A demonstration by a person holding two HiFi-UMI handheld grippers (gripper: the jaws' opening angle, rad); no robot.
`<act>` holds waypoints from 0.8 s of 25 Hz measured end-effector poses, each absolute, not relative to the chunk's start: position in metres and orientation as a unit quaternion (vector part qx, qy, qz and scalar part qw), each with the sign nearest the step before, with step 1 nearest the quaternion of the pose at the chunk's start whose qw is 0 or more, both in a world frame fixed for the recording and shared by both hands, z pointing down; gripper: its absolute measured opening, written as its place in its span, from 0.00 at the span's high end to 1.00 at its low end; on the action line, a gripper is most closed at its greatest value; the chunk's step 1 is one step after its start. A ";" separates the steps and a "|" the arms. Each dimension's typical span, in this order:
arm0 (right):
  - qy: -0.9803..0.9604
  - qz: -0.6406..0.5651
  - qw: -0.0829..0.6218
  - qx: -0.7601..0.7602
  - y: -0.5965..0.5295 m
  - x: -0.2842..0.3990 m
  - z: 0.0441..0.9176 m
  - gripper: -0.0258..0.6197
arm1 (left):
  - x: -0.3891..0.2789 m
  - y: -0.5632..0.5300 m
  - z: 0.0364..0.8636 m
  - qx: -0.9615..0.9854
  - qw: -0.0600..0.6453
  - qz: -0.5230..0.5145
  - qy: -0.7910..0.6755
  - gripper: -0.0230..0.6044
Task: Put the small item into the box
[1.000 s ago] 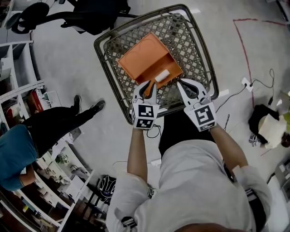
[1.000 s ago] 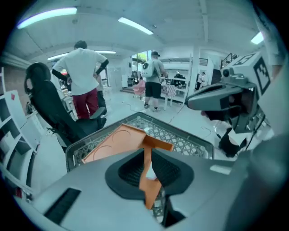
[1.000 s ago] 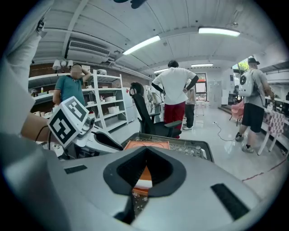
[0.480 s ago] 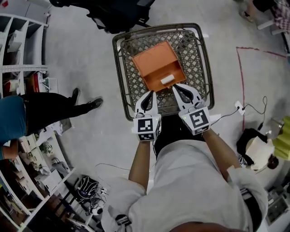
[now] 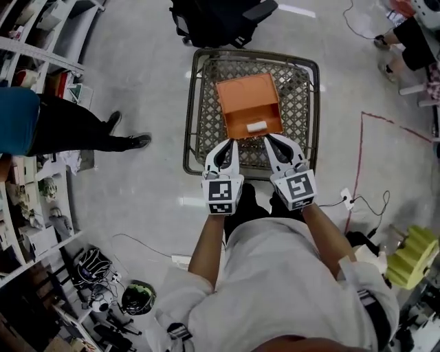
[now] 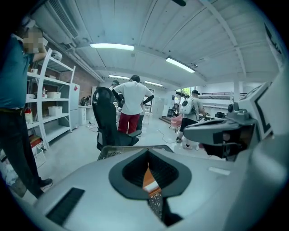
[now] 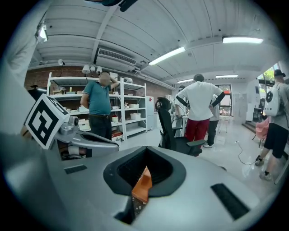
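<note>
An open orange box [image 5: 247, 103] lies in a wire basket [image 5: 196, 117] on the floor. A small white item [image 5: 256, 126] rests inside the box at its near edge. My left gripper [image 5: 229, 143] hangs shut and empty above the basket's near rim, short of the box. Beside it my right gripper [image 5: 273, 140] is also shut with nothing in it. In the left gripper view only a sliver of the orange box [image 6: 149, 178] shows through the closed jaws of the left gripper [image 6: 151, 187]. The right gripper view shows the same box [image 7: 142, 185].
A person in a teal top and dark trousers [image 5: 75, 130] stands to the left of the basket. A black office chair [image 5: 220, 17] is just beyond it. Shelves [image 5: 34, 206] line the left side. Cables [image 5: 364, 199] and a red tape line [image 5: 357, 165] lie on the floor at right.
The left gripper has drawn back out of the box, leaving the white item inside, and its jaws have shut. Both grippers have risen toward me, away from the basket.
</note>
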State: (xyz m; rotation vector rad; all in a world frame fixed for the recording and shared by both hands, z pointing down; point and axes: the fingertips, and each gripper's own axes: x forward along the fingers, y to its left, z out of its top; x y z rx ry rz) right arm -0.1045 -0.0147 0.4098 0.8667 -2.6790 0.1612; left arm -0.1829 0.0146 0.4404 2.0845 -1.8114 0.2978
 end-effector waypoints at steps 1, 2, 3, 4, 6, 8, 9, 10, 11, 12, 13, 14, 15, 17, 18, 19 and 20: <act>-0.940 0.054 0.157 0.298 -0.015 -0.102 0.407 0.96 | -0.182 0.015 0.437 0.732 0.177 0.102 -0.650 0.95; -0.943 0.052 0.155 0.291 -0.015 -0.100 0.404 0.96 | -0.181 0.016 0.433 0.725 0.174 0.097 -0.659 0.95; -0.945 0.050 0.152 0.285 -0.015 -0.097 0.401 0.96 | -0.178 0.017 0.430 0.719 0.171 0.093 -0.667 0.95; -0.948 0.047 0.149 0.278 -0.015 -0.093 0.398 0.96 | -0.174 0.018 0.427 0.712 0.168 0.091 -0.676 0.95; -0.953 0.039 0.141 0.266 -0.016 -0.081 0.390 0.96 | -0.163 0.020 0.420 0.699 0.163 0.086 -0.691 0.95; -0.957 0.032 0.133 0.256 -0.017 -0.068 0.382 0.96 | -0.149 0.022 0.410 0.687 0.160 0.072 -0.705 0.95; -0.959 0.029 0.128 0.252 -0.018 -0.061 0.379 0.96 | -0.141 0.023 0.404 0.682 0.157 0.065 -0.711 0.95; -0.960 0.027 0.123 0.248 -0.018 -0.054 0.375 0.96 | -0.134 0.024 0.397 0.678 0.152 0.060 -0.716 0.95; -0.962 0.024 0.118 0.245 -0.018 -0.047 0.371 0.96 | -0.126 0.026 0.391 0.675 0.146 0.057 -0.721 0.95; -0.963 0.020 0.112 0.243 -0.016 -0.040 0.365 0.96 | -0.118 0.028 0.384 0.671 0.139 0.056 -0.726 0.95; -0.965 0.015 0.107 0.240 -0.015 -0.033 0.360 0.96 | -0.111 0.030 0.378 0.668 0.134 0.054 -0.730 0.95; -0.966 0.010 0.103 0.238 -0.014 -0.026 0.355 0.96 | -0.103 0.031 0.372 0.665 0.130 0.052 -0.734 0.95; -0.967 0.006 0.098 0.236 -0.013 -0.019 0.350 0.96 | -0.095 0.031 0.367 0.662 0.126 0.049 -0.737 0.95; -0.969 0.000 0.090 0.231 -0.013 -0.003 0.340 0.96 | -0.076 0.030 0.359 0.658 0.118 0.043 -0.743 0.95; -0.970 -0.003 0.086 0.228 -0.013 0.005 0.334 0.96 | -0.066 0.030 0.355 0.657 0.114 0.041 -0.744 0.95; -0.971 -0.005 0.081 0.225 -0.012 0.013 0.328 0.96 | -0.055 0.030 0.350 0.656 0.110 0.039 -0.745 0.95; -0.972 -0.008 0.076 0.222 -0.012 0.021 0.322 0.96 | -0.046 0.029 0.346 0.656 0.108 0.037 -0.747 0.95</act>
